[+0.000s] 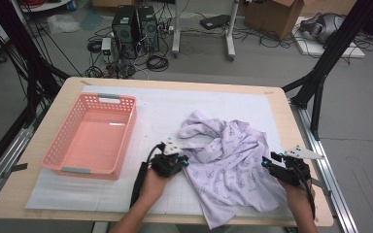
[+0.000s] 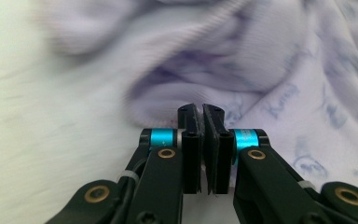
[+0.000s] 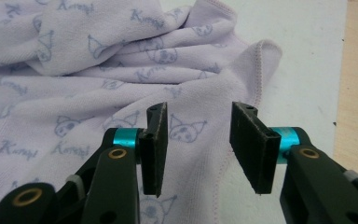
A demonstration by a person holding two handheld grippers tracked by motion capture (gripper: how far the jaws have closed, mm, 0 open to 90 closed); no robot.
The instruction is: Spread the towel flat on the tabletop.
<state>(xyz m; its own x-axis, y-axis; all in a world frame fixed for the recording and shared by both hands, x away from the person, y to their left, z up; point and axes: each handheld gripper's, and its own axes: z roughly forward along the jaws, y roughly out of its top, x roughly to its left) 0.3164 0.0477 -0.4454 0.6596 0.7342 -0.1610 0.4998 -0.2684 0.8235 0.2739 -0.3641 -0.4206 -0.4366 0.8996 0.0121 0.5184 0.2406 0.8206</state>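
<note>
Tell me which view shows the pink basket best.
The high view: the pink basket sits whole on the table's left side, apart from the lilac garment. The left and right gripper views look onto the garment instead, so they add nothing about the basket.

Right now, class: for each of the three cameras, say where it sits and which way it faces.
High view: above the table's near side, facing forward and down; forearms, left gripper, right gripper.
Left gripper view: rides that gripper, jaws shut, facing the shirt's edge.
Right gripper view: rides that gripper, jaws apart over the shirt.
All three share the lilac printed shirt.
</note>
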